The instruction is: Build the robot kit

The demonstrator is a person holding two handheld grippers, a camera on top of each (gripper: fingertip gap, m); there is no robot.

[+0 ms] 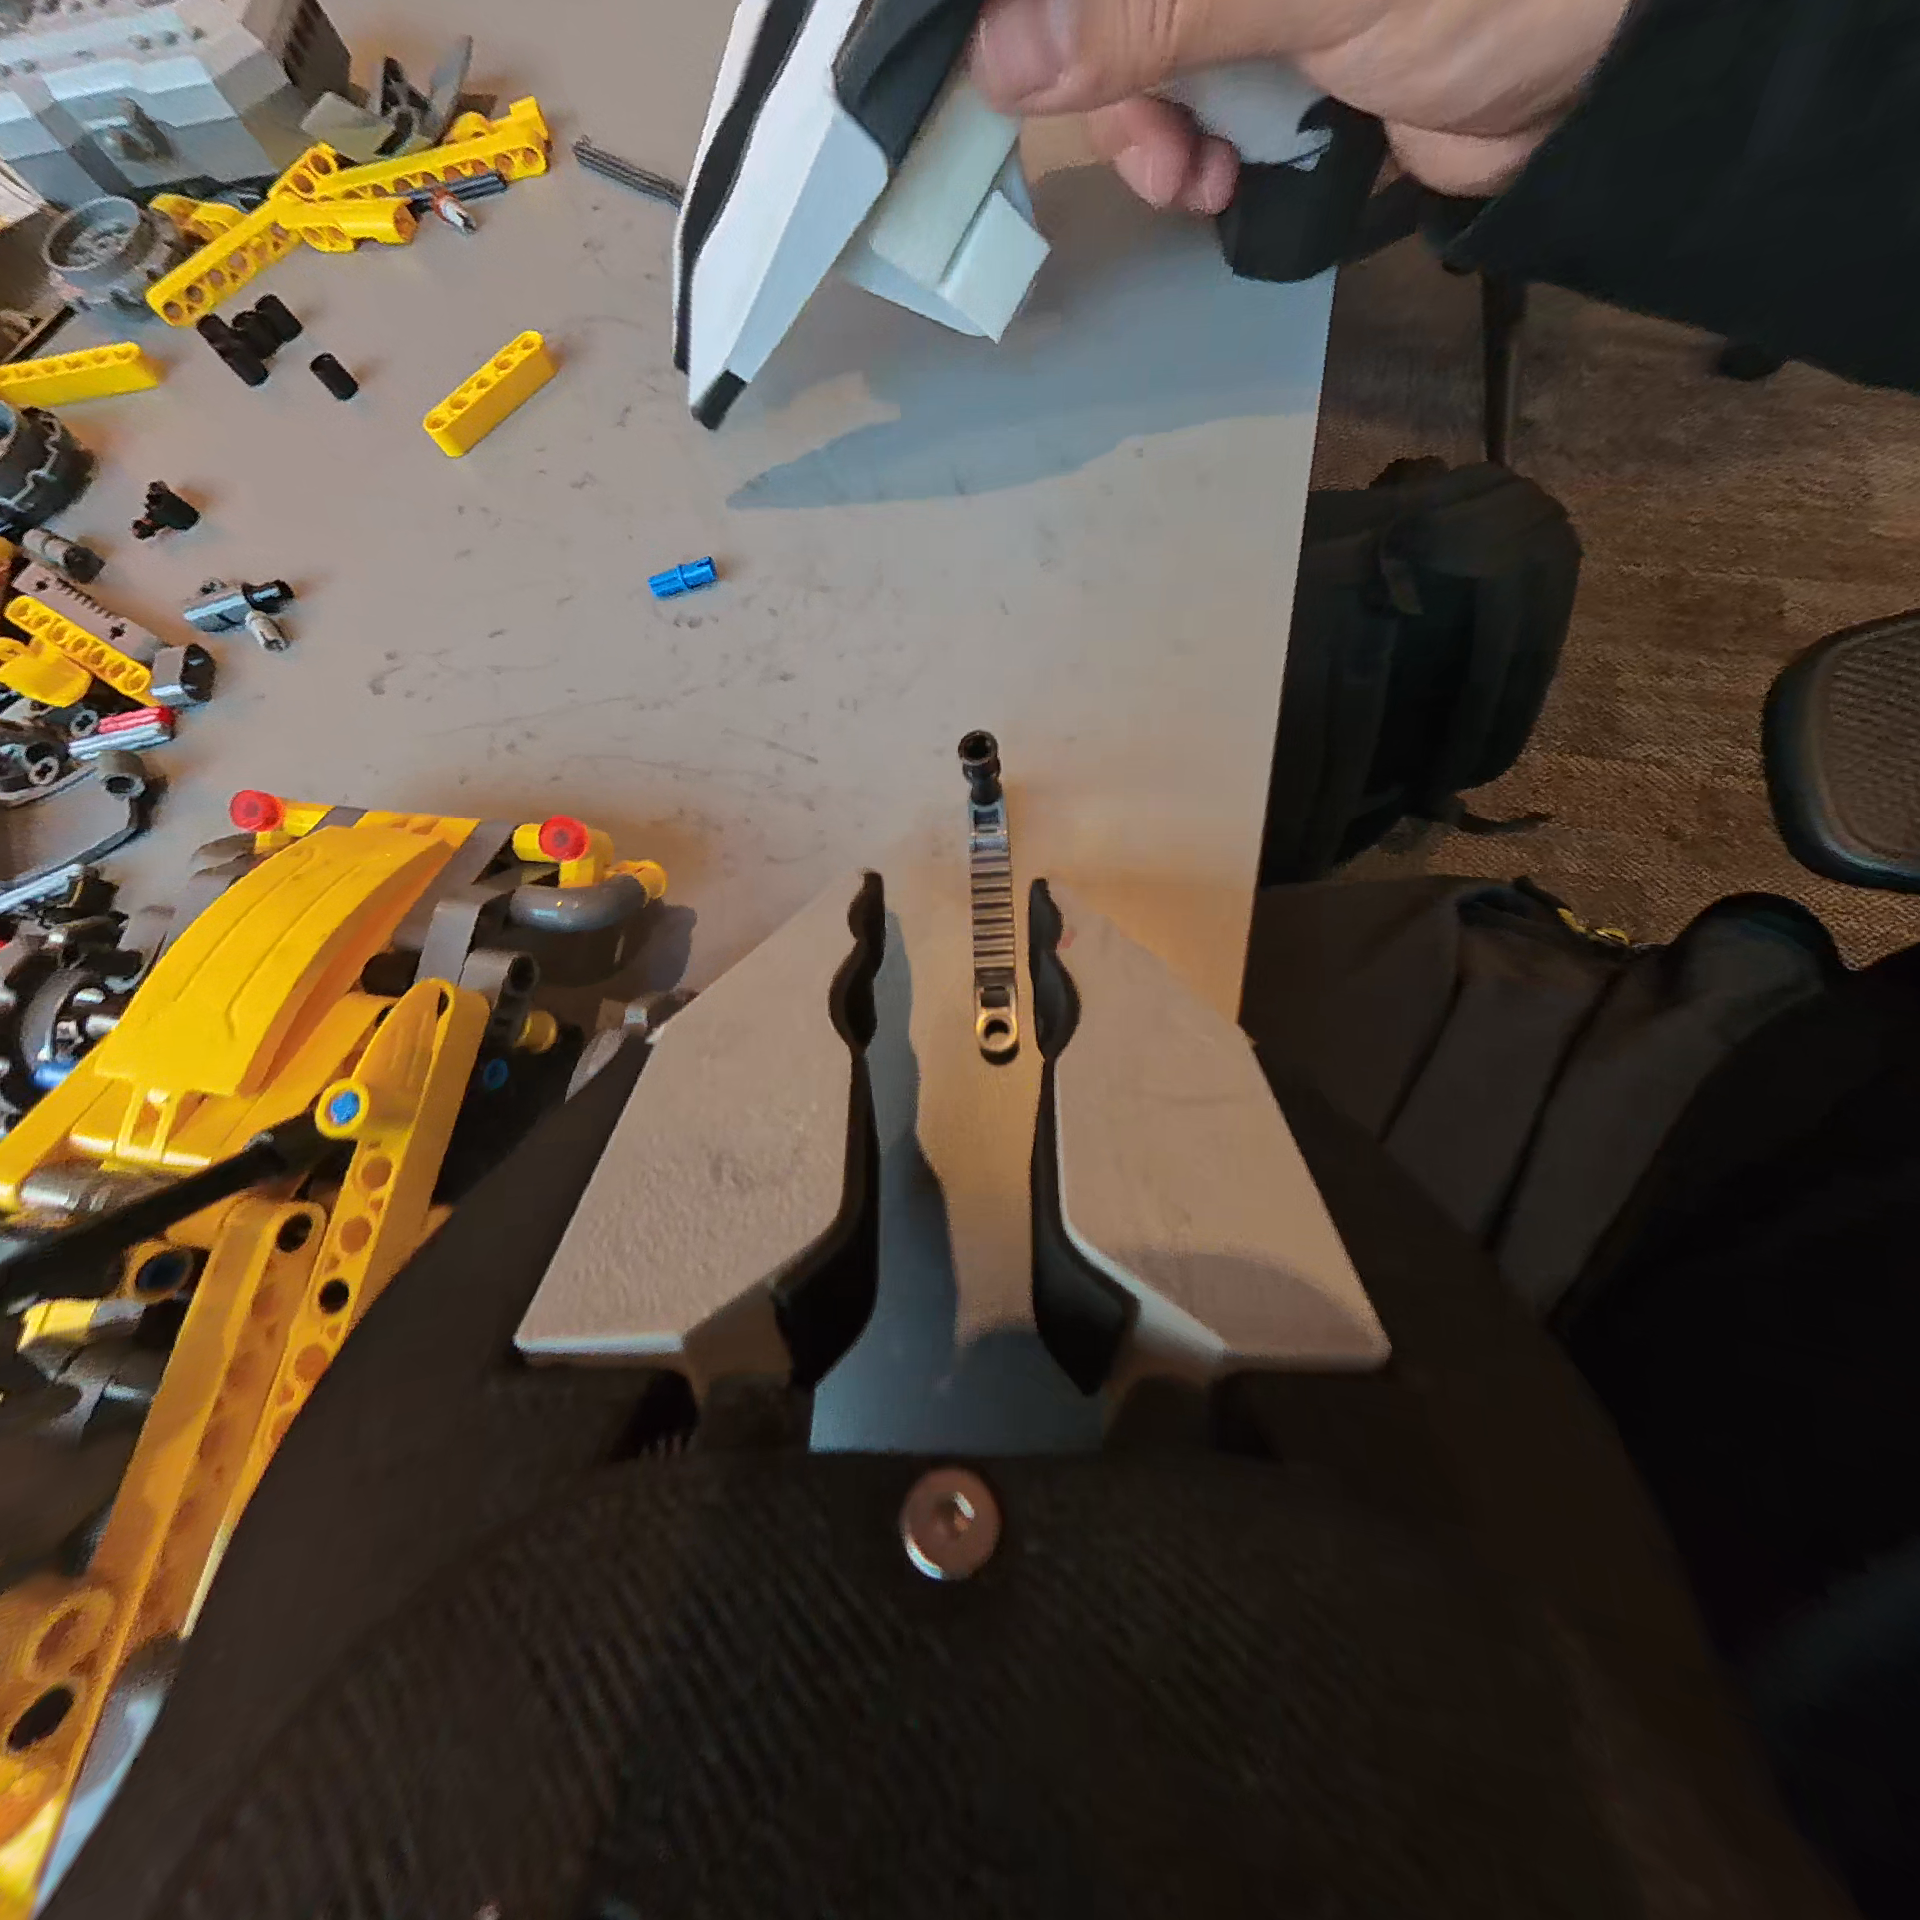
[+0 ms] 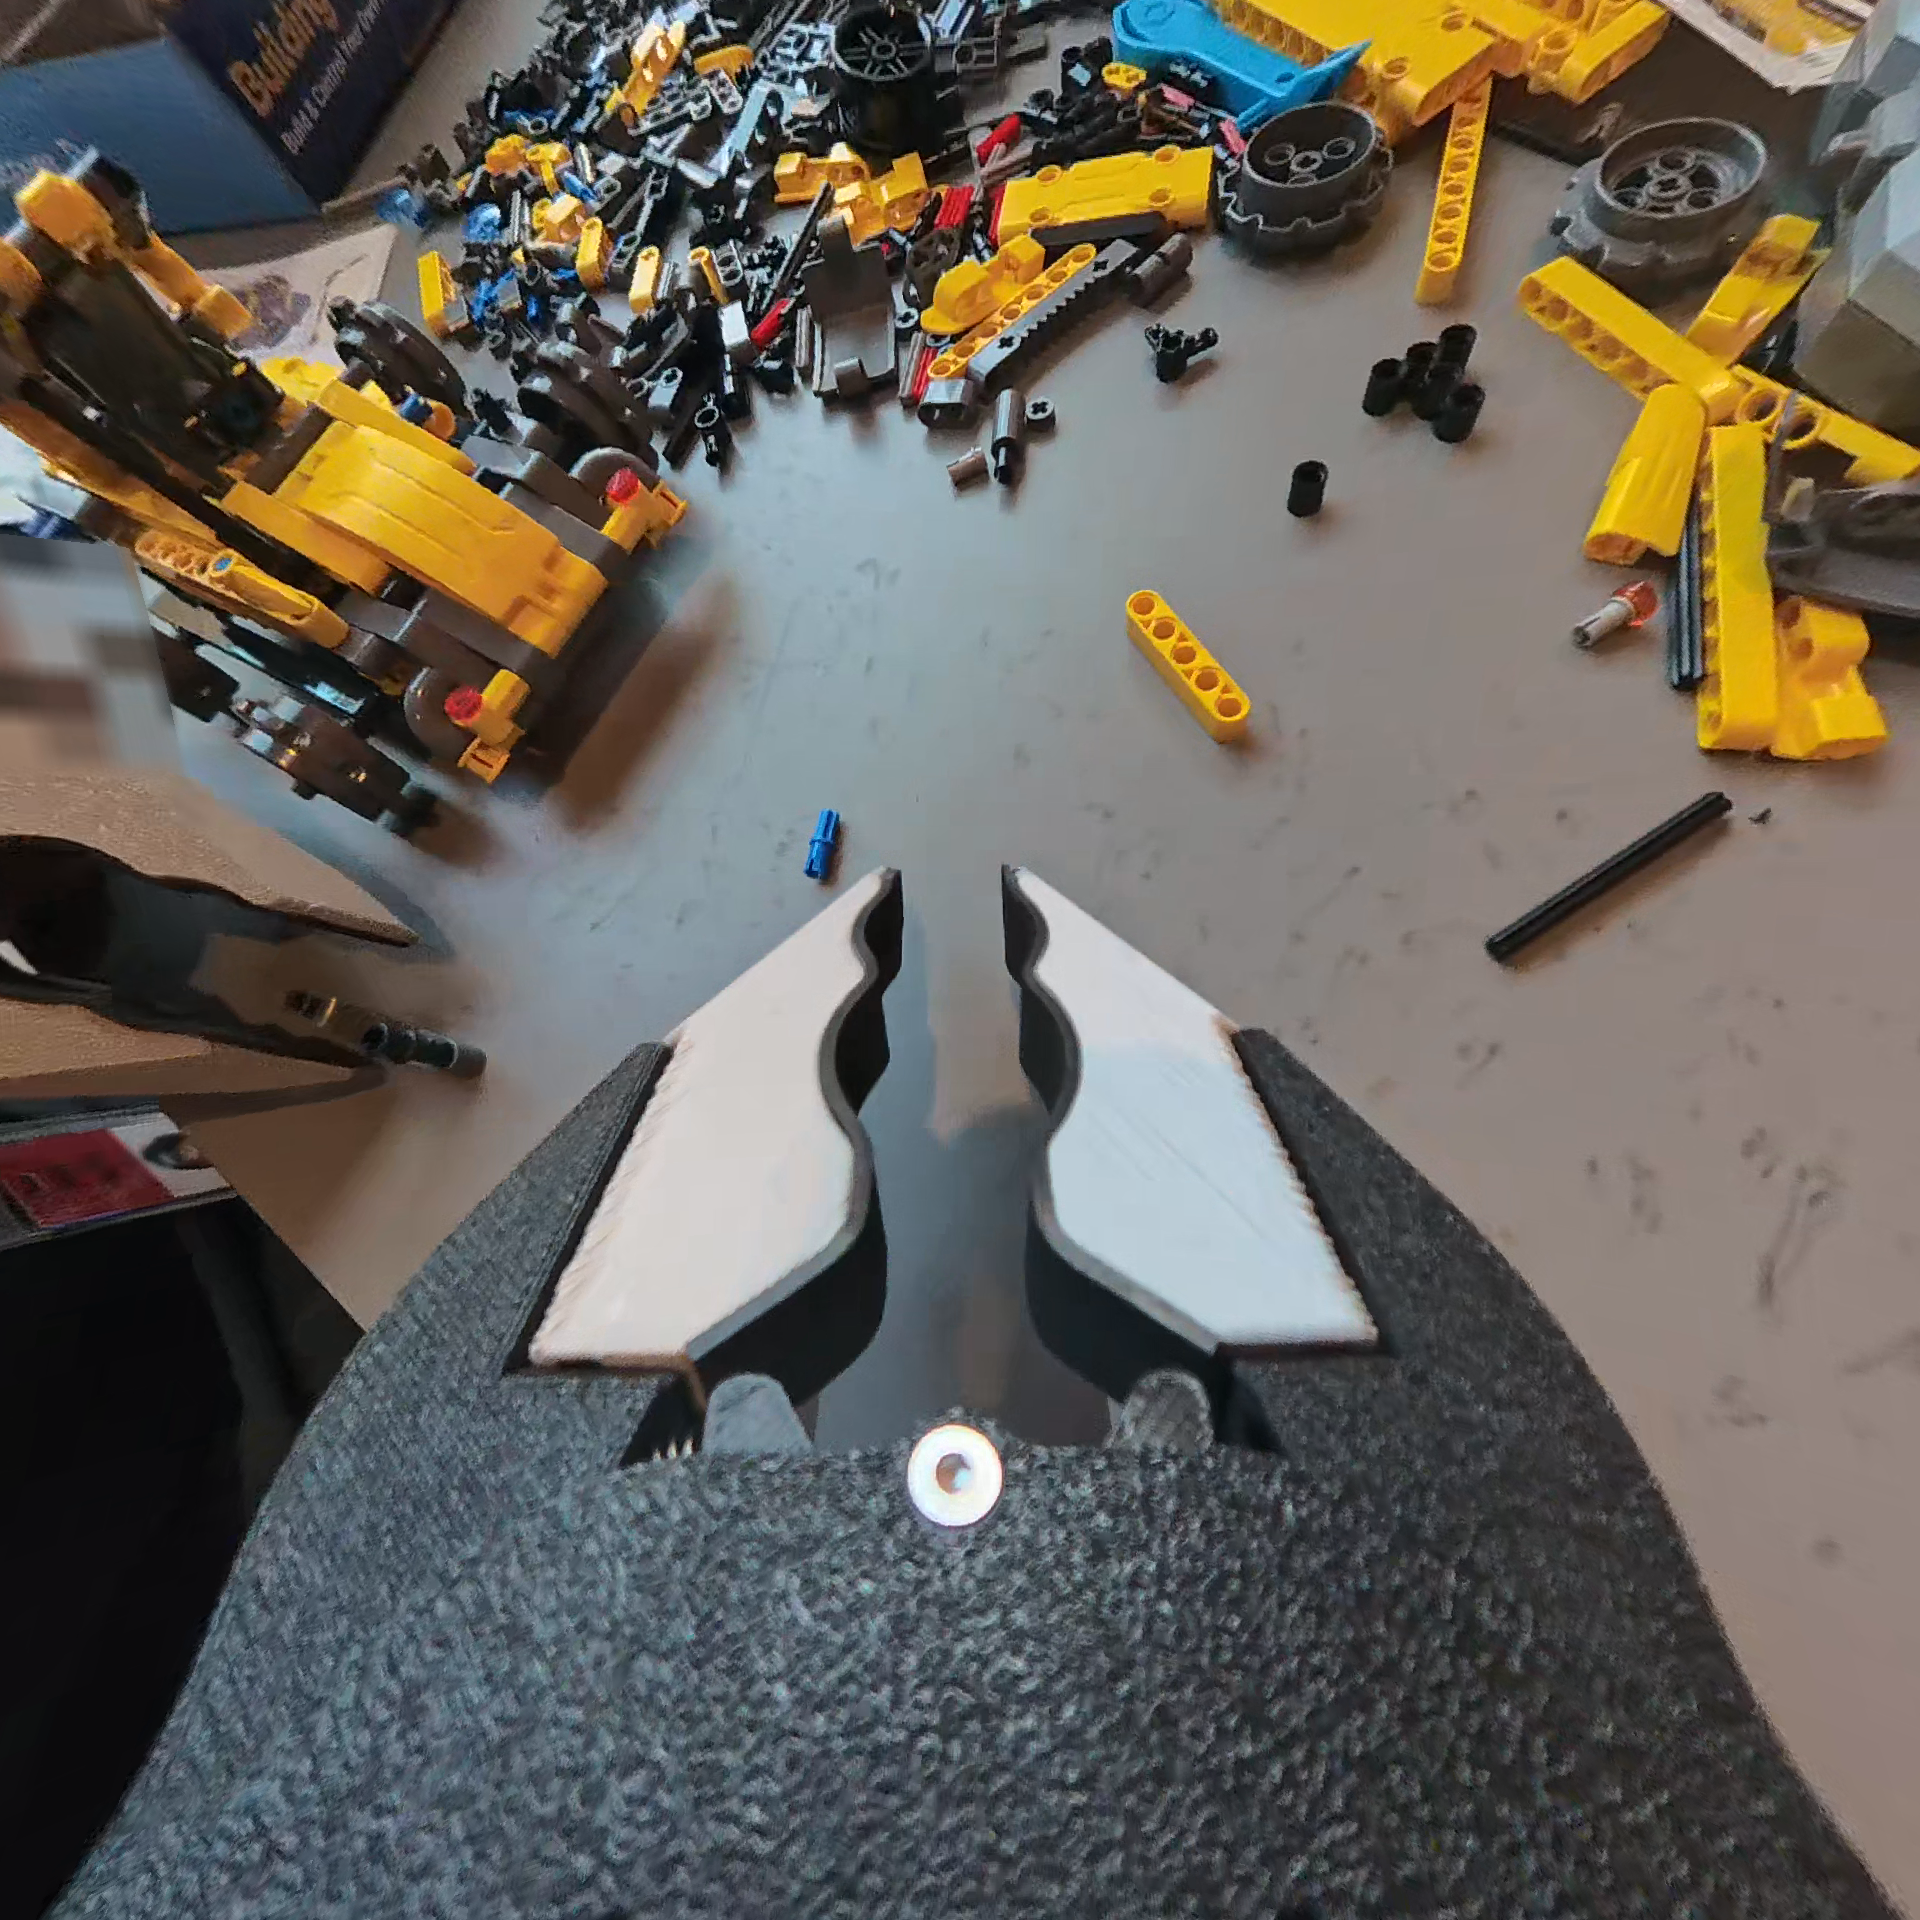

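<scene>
My left gripper [image 1: 954,888] is open, low over the grey table [image 1: 935,623] near its right edge. A small grey toothed rack with a black pin on its far end [image 1: 992,914] lies on the table between the fingertips, closer to the right finger. My right gripper [image 2: 951,883] is open and empty above the table; it also shows in the left wrist view [image 1: 717,400], held by a hand. A blue pin [image 2: 824,844] lies just left of its left fingertip. The left gripper [image 2: 208,987] shows at the left edge of the right wrist view.
A yellow and grey vehicle model [image 2: 364,540] stands left of both grippers. A yellow five-hole beam [image 2: 1188,665], a black axle [image 2: 1605,878] and a big pile of loose parts [image 2: 831,208] lie beyond. A dark backpack [image 1: 1434,644] and a chair [image 1: 1849,748] stand past the table edge. Some 15 cm of space lies between my two pairs of fingers.
</scene>
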